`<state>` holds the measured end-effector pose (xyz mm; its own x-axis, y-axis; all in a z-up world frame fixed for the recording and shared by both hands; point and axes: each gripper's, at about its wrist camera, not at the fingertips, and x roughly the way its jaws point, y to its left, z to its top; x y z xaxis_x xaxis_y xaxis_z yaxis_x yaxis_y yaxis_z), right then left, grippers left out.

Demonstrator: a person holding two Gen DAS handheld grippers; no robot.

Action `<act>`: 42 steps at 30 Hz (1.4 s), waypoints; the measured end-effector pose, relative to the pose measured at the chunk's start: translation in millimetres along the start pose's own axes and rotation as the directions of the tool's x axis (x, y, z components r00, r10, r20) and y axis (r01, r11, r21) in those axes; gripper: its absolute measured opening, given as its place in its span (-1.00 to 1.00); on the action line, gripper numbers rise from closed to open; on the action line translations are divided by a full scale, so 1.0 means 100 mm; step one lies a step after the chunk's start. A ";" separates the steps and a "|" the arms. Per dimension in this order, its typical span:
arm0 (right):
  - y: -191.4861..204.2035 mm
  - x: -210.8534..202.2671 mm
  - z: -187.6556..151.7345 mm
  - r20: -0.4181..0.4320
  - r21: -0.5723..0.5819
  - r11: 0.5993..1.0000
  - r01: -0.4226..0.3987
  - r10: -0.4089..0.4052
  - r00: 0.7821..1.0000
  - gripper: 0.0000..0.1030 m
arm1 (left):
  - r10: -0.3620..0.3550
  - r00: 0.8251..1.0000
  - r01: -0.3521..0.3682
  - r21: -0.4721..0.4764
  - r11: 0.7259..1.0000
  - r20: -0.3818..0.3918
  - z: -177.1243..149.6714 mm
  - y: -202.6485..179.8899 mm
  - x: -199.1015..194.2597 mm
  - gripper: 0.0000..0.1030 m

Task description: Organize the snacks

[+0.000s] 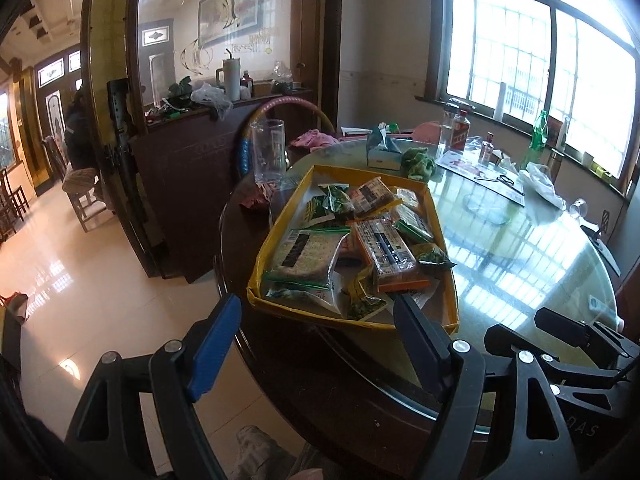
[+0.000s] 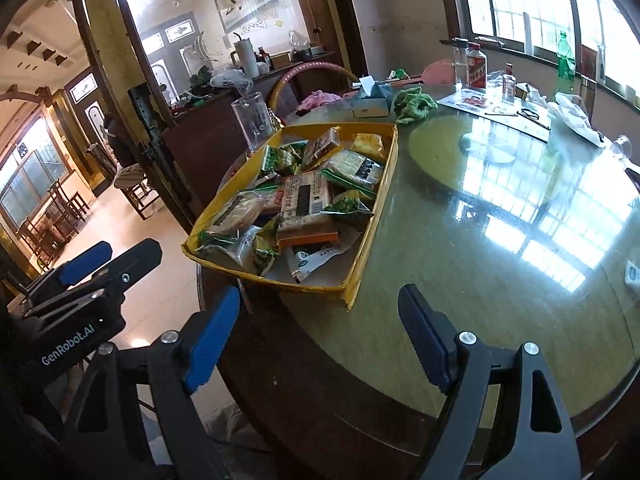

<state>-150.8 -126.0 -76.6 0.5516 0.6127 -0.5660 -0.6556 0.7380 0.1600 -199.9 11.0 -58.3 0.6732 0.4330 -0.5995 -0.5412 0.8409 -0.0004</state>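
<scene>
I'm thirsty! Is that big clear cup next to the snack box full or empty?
Empty, it seems. The cup stands upright and you can see straight through it; no drink shows inside.

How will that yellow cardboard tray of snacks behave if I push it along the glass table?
The yellow tray will probably slide easily, since the glass tabletop looks smooth and glossy. Its thin walls may flex. One corner overhangs the table edge, so it might tip if pushed outward.

Tabletop (image 2: 500, 240) open right of tray (image 2: 370, 236).
</scene>
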 end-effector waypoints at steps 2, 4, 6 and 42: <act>0.02 -0.02 0.00 0.005 -0.005 1.000 0.011 -0.011 1.000 0.59 | 0.004 1.000 -0.004 -0.005 1.000 0.002 0.00 0.00 -0.01 0.53; 0.03 -0.04 -0.01 0.010 -0.011 1.000 0.018 -0.018 1.000 0.60 | 0.010 1.000 -0.011 -0.004 1.000 -0.004 -0.01 -0.01 -0.01 0.53; 0.03 -0.05 -0.02 0.011 -0.007 1.000 0.018 -0.018 1.000 0.60 | 0.019 1.000 -0.019 0.005 1.000 -0.007 -0.02 -0.03 -0.01 0.53; 0.08 0.43 0.03 -0.067 -0.022 0.992 0.120 -0.122 0.990 0.61 | 0.005 0.993 -0.005 0.004 1.000 -0.115 -0.08 0.16 0.46 0.54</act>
<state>-130.8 -93.2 -96.8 0.5914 0.4980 -0.6342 -0.5955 0.8000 0.0729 -181.3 41.8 -92.6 0.6076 0.3971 -0.6878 -0.5423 0.8402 0.0060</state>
